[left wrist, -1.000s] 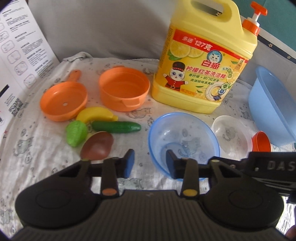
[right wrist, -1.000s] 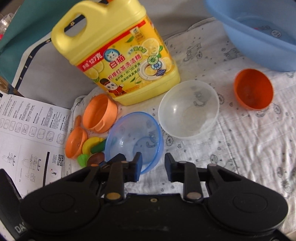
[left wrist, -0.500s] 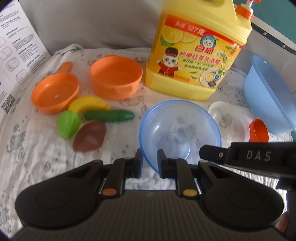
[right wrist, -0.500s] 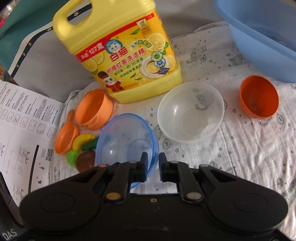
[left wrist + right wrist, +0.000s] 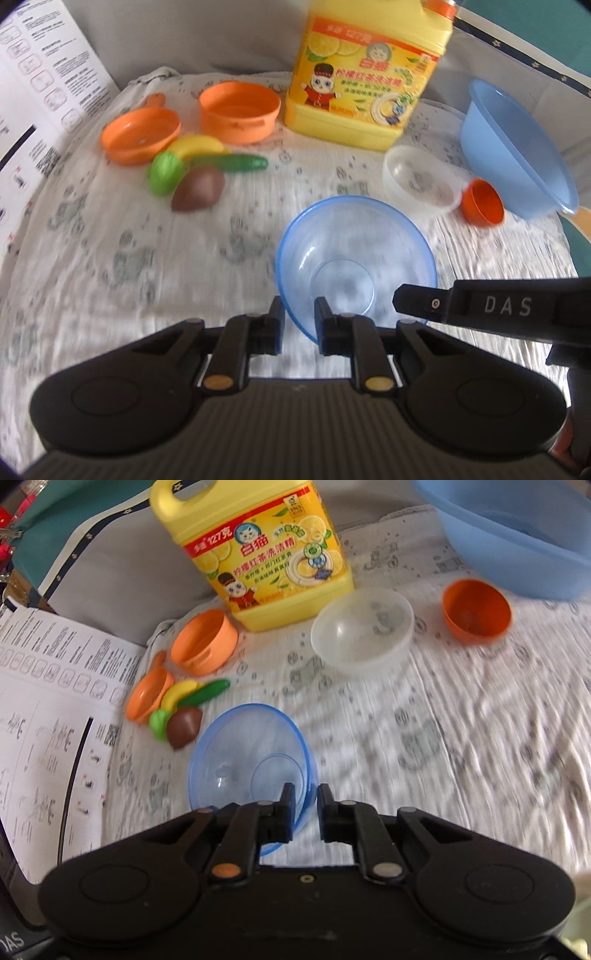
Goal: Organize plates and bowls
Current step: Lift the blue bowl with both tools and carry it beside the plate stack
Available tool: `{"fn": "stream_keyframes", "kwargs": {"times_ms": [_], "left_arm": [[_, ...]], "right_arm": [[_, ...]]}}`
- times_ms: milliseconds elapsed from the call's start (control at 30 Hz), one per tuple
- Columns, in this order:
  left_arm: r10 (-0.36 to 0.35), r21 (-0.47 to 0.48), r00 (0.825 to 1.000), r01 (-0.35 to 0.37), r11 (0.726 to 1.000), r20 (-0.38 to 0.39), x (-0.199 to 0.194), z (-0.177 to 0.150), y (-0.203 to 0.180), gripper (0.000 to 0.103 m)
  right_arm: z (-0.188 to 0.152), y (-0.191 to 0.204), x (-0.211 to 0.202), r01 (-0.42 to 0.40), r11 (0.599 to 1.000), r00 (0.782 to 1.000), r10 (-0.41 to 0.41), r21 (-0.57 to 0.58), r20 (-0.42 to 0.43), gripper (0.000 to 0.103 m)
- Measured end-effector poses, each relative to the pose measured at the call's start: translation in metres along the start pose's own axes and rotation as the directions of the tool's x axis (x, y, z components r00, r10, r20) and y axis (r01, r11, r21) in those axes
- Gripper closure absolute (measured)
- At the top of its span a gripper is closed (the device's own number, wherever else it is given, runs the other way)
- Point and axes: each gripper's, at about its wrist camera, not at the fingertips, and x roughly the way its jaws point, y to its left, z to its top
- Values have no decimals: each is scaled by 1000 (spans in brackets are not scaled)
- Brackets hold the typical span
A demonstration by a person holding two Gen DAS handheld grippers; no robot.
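A clear blue bowl (image 5: 354, 258) is held at its rim by both grippers above the white patterned cloth. My left gripper (image 5: 298, 321) is shut on its near left rim. My right gripper (image 5: 306, 805) is shut on its right rim; the bowl (image 5: 251, 760) tilts in that view. The right gripper's body (image 5: 498, 306) shows at the bowl's right. A clear white bowl (image 5: 421, 177) (image 5: 362, 627), a small orange bowl (image 5: 482, 202) (image 5: 476, 609) and a big blue basin (image 5: 517, 147) (image 5: 517, 535) lie further back.
A yellow detergent jug (image 5: 369, 70) (image 5: 258, 550) stands at the back. An orange pot (image 5: 238, 110), an orange pan (image 5: 140, 136) and toy fruit and vegetables (image 5: 195, 173) lie at the left. A printed leaflet (image 5: 48, 709) lies at the far left.
Both grippers closed on the blue bowl's rim, then drew it toward the near side, away from the jug and the white bowl. The bowl now tilts.
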Motion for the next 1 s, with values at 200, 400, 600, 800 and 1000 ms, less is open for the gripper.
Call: {"fn": "stream_keyframes", "kwargs": {"times_ms": [200, 400, 600, 800, 1000], "left_arm": [[-7, 7, 1000, 7, 1000, 11, -32, -30, -7, 87], [-10, 33, 1000, 10, 999, 17, -60, -57, -15, 87], [-25, 57, 999, 24, 998, 23, -83, -81, -22, 86], [-44, 65, 999, 43, 997, 23, -97, -102, -24, 86], [-55, 80, 998, 54, 995, 20, -106, -121, -25, 86]], "right_arm": [[-29, -7, -31, -11, 1000, 1000, 11, 6, -4, 90], [-56, -13, -63, -18, 1000, 1000, 18, -5, 1, 90], [-79, -20, -89, -17, 1000, 1000, 17, 0, 1, 90], [-101, -23, -103, 3, 1000, 1000, -3, -9, -9, 90], [-120, -20, -114, 28, 999, 1000, -28, -33, -9, 90]]}}
